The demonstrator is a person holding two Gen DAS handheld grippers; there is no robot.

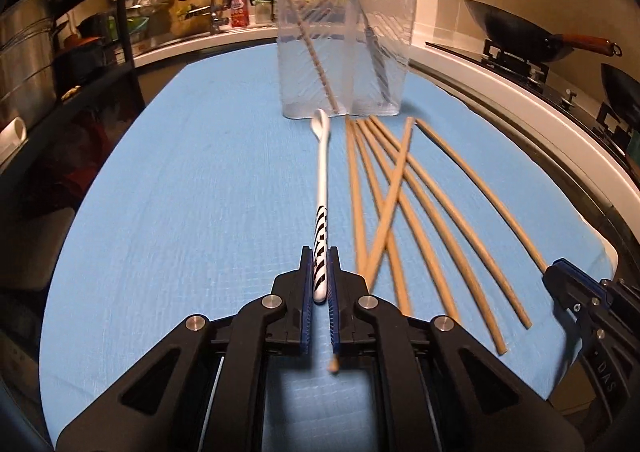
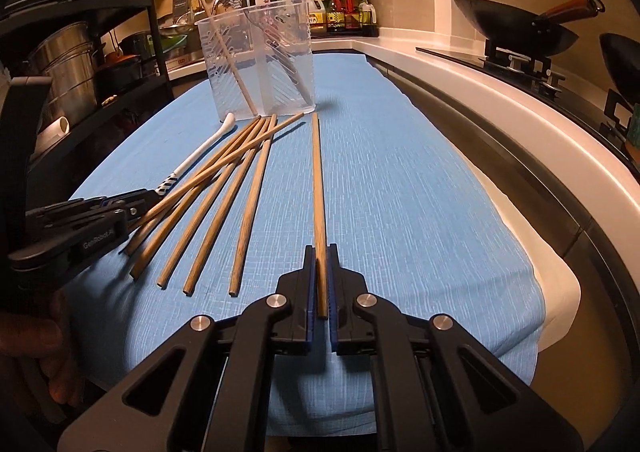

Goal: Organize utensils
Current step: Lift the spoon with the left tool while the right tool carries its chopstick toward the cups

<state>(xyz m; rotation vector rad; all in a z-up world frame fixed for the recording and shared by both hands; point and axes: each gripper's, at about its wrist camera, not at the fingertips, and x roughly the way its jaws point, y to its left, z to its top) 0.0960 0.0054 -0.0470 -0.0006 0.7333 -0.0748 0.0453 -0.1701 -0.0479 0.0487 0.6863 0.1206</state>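
Note:
In the left wrist view my left gripper [image 1: 319, 256] is shut on the striped handle of a white spoon [image 1: 323, 156], whose bowl points at a clear two-part holder [image 1: 344, 48]. The holder has one chopstick in its left part and a dark utensil in its right part. Several wooden chopsticks [image 1: 384, 188] lie fanned on the blue cloth [image 1: 180, 180], one crossed over the others. In the right wrist view my right gripper [image 2: 320, 254] is shut on the near end of a single chopstick [image 2: 317, 180] that lies apart to the right of the fan [image 2: 224, 188]. The left gripper [image 2: 150, 200] holds the spoon [image 2: 204, 150] at far left.
A black shelf with steel pots [image 2: 68, 64] stands left of the cloth. To the right run a white counter edge [image 2: 500, 124] and a stove with a wok [image 2: 516, 28]. Bottles [image 2: 340, 12] line the back. A hand [image 2: 36, 352] holds the left tool.

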